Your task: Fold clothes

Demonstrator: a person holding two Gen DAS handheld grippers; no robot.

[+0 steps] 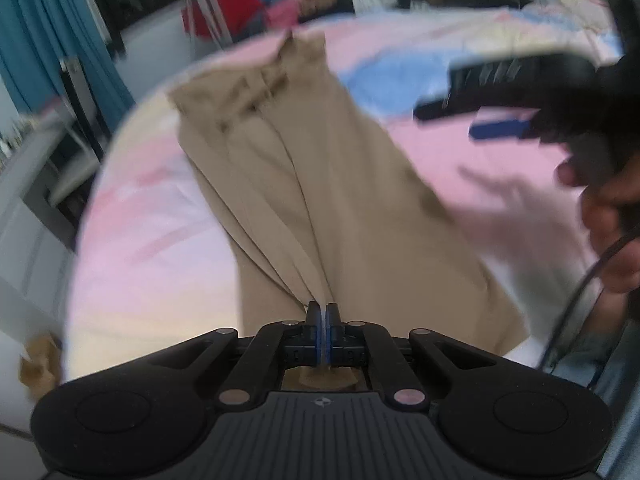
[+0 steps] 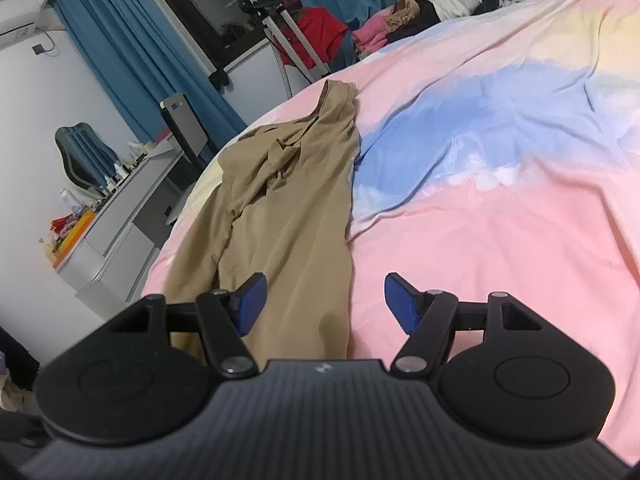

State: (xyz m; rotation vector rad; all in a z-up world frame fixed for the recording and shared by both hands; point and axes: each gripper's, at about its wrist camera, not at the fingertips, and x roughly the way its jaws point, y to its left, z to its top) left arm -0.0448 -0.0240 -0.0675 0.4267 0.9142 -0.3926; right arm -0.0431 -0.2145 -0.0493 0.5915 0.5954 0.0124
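A tan garment [image 1: 320, 184] stretches away from me across the pastel bed sheet [image 1: 152, 232]. My left gripper [image 1: 322, 316] is shut on its near edge, and the cloth fans out in pleats from the pinch. The right gripper [image 1: 472, 108] shows blurred at the upper right of the left wrist view, held in a hand [image 1: 608, 216] above the sheet. In the right wrist view the same tan garment [image 2: 288, 216] lies long and rumpled on the sheet [image 2: 500, 200]. The right gripper [image 2: 325, 304] is open above its near end, nothing between the blue pads [image 2: 252, 300].
The bed's left edge drops toward a grey desk [image 2: 120, 224] with clutter and a monitor [image 2: 186, 128]. Blue curtains [image 2: 132, 60] and a tripod [image 2: 288, 36] stand behind. A pile of clothes [image 2: 420, 12] lies beyond the far edge of the bed.
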